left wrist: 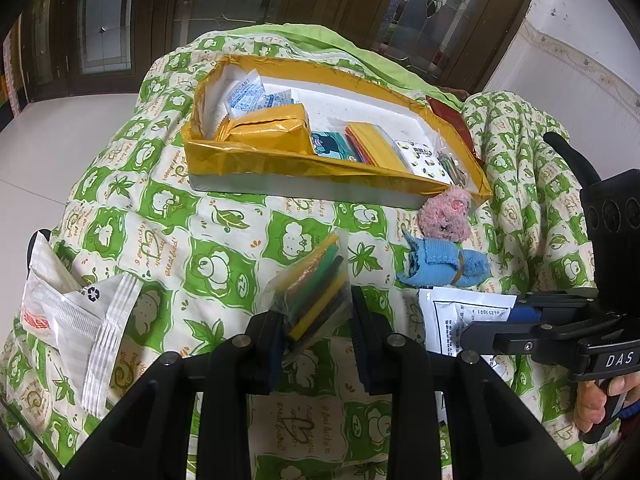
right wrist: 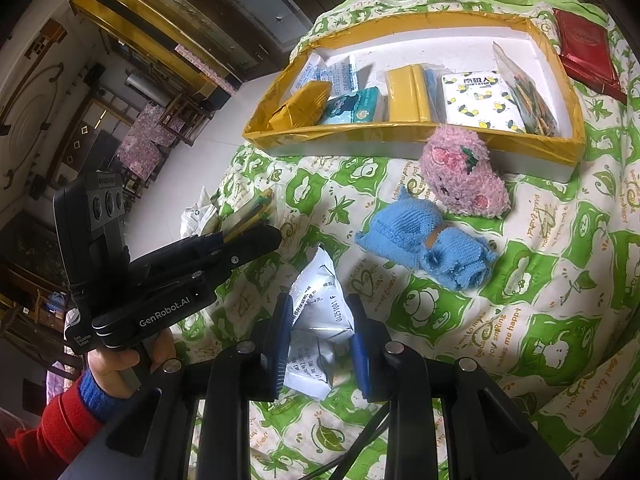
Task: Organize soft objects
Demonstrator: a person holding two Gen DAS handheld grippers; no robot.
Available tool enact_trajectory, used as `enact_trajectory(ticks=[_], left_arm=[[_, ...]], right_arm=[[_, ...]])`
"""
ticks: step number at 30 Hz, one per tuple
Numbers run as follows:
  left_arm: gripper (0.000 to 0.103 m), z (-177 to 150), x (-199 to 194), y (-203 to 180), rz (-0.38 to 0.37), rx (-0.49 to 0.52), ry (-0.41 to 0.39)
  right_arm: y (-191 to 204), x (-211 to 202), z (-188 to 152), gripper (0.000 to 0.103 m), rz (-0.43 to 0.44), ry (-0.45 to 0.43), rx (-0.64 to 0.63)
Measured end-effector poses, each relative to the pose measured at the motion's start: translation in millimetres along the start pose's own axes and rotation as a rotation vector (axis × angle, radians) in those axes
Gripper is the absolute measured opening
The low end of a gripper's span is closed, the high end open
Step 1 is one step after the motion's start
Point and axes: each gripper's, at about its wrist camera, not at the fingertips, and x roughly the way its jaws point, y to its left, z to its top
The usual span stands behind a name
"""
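Left hand-held gripper (left wrist: pixel 316 336): jaws partly open around a clear bag of coloured sheets (left wrist: pixel 316 288), which touches the left pad only; no firm grip is evident. Right hand-held gripper (right wrist: pixel 320 340): jaws closed to the sides of a white foil sachet (right wrist: pixel 320 304), which puckers between the pads. Both packets appear light, limp and slippery; a hold across the middle seems safest. The pink plush toy (right wrist: pixel 464 176) and blue knitted socks (right wrist: pixel 428 248) lie just before the yellow-taped foam tray (right wrist: pixel 360 132); both should compress readily. Support is a green-printed quilt (right wrist: pixel 540 300), soft and uneven. Dark glazed doors and pale tiled floor lie beyond.
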Motion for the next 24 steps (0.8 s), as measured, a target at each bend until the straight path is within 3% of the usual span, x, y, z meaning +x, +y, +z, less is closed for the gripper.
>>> enact_trajectory(ticks=[14,24], left_arm=[[0.028,-1,0,0,0.000,-0.001,-0.004],[0.028,8,-7,-5,-0.004,0.009,-0.020]], right_arm=[[-3,-5,3,0.029,-0.014,-0.019,0.001],[-2,-19,5,0.029,-0.075,-0.080,-0.042]])
